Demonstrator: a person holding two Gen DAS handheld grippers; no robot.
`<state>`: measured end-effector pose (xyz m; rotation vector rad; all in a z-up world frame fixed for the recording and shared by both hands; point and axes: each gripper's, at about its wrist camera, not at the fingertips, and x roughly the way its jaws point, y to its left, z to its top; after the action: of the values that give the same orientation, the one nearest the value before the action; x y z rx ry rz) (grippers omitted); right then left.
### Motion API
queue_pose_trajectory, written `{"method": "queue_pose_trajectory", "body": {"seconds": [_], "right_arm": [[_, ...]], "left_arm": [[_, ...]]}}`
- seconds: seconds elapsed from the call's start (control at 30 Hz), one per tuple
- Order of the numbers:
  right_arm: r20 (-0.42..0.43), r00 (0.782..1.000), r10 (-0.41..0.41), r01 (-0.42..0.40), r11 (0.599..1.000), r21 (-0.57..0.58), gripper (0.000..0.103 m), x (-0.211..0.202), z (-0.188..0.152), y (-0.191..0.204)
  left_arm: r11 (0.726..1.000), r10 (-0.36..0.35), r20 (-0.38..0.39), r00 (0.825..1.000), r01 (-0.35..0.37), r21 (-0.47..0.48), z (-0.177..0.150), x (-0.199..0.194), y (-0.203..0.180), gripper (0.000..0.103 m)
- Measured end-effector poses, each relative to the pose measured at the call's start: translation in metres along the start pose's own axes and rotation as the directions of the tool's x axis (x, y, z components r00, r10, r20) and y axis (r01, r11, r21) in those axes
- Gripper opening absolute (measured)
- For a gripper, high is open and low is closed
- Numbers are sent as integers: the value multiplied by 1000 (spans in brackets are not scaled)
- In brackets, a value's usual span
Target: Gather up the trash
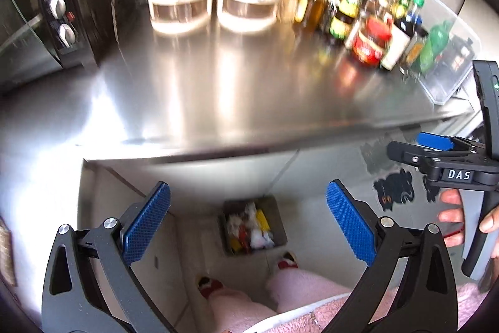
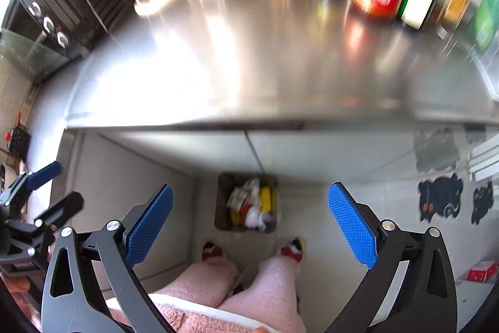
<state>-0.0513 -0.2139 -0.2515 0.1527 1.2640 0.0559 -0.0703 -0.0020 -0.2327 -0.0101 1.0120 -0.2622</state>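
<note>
both grippers, left gripper [image 1: 248, 225] and right gripper [image 2: 249, 225], spread wide, nothing held; bin [image 2: 224, 202] straight below between them (on floor), steel counter [image 1: 218, 89] ahead shows no loose trash.

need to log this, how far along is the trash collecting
Looks nearly or fully done. The bin on the floor already holds wrappers and scraps. Nothing is in hand: the left gripper and right gripper are both open and empty. No loose trash shows on the steel counter, only jars and bottles at the back.
</note>
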Motion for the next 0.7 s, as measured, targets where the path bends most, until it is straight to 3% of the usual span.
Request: {"method": "queue_pose_trajectory", "body": {"seconds": [0.17,0.3,0.7], "right_arm": [[142,989,-38,38,999,2,100,-61,28,2],[248,964,-92,97,995,-10,100,-104,48,6],[370,920,-132,162,985,-52,100,-165,88,25]], "left_arm": [[1000,8,118,993,-10,12,34,-49,1,95],[998,57,183,981,-60,10,60,-82,4,95],[992,125,315,941,-112,-60,108,-135,20,95]]}}
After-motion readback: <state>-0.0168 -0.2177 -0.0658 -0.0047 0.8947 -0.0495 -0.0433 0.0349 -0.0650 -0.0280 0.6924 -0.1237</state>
